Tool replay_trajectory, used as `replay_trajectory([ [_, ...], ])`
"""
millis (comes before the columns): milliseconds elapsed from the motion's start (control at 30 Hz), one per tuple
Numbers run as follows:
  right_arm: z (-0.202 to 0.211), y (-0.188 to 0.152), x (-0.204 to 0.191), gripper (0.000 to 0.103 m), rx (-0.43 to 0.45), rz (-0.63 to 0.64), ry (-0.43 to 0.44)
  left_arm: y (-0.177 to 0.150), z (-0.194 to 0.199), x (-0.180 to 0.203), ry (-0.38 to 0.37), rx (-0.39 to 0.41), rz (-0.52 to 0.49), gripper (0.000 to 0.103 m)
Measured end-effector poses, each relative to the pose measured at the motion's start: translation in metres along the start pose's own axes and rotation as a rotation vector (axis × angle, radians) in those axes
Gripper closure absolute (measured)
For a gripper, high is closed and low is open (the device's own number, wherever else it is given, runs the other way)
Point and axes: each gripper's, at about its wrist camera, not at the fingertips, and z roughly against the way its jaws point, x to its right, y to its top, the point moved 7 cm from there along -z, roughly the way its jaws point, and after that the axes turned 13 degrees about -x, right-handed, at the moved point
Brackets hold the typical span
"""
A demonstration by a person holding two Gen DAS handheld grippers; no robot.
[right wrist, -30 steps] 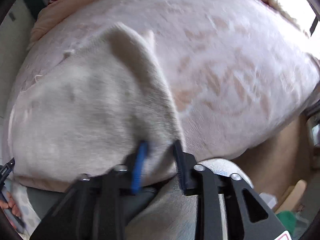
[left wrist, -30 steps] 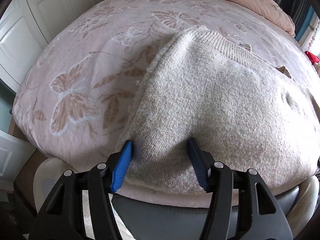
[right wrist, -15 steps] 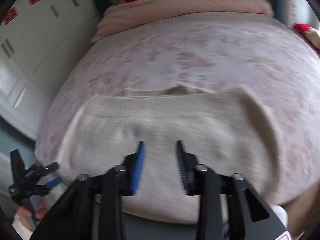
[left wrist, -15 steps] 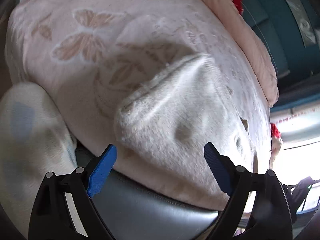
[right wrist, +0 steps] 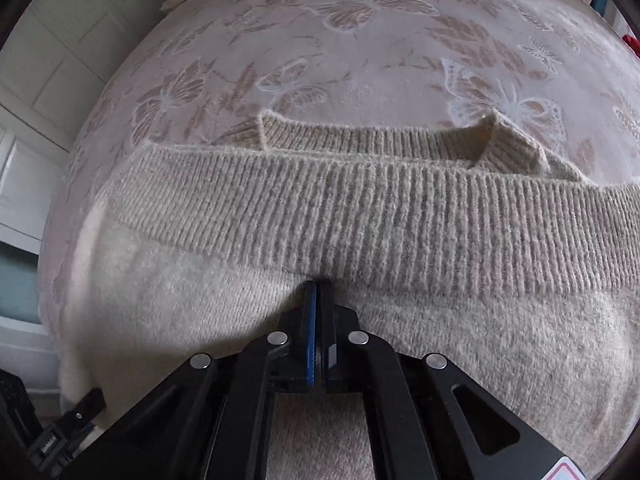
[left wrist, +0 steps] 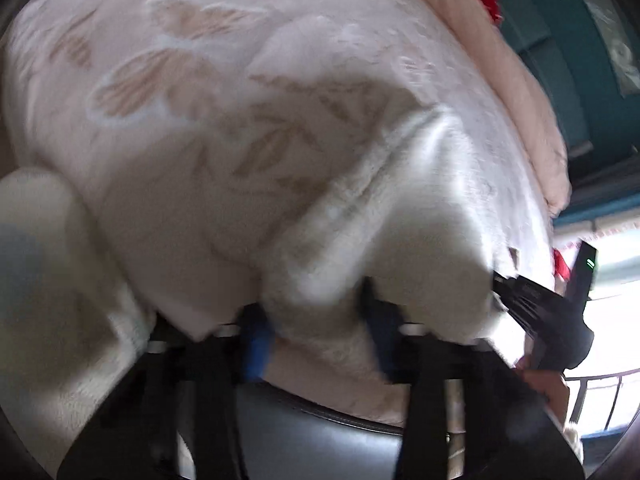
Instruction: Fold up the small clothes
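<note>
While your right gripper [right wrist: 318, 286] sits at lower centre of the right wrist view, its fingers are pressed together on a fold of the sweater [right wrist: 360, 216], just below the ribbed band.

Sweater location: spread across the bed [right wrist: 360, 60], on the butterfly-print blanket, filling the lower half of the right view. Ribbed hem runs left to right across mid-frame; a second ribbed edge, possibly a cuff or collar, peeks out behind it.

Left gripper [left wrist: 316, 328]: lower centre of the left wrist view, heavily blurred. Fingers stand a moderate gap apart with sweater cloth [left wrist: 400, 220] bunched between them. You cannot tell from this view whether they actually pinch it.

Progress, as a judgement: early to middle. Hem appears laid over the body, so one fold looks made or under way. Edges are not squared; the cloth is humped at lower right of the left view. Remaining: flatten, fold to a compact shape, release.

No finished stack is visible in either view.
</note>
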Motion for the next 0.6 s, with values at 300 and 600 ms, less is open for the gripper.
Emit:
replay_trajectory([
  [300,0.004,0.001,0.004,0.103,0.045,0.022,0.059,-0.003,0.051,0.07,-0.012,0.114,-0.173,0.084],
  [600,0.133,-0.087,0.117,0.096,0.286,-0.097,0.077,-0.067,0.059,0.248,-0.032,0.119,-0.616,0.085],
])
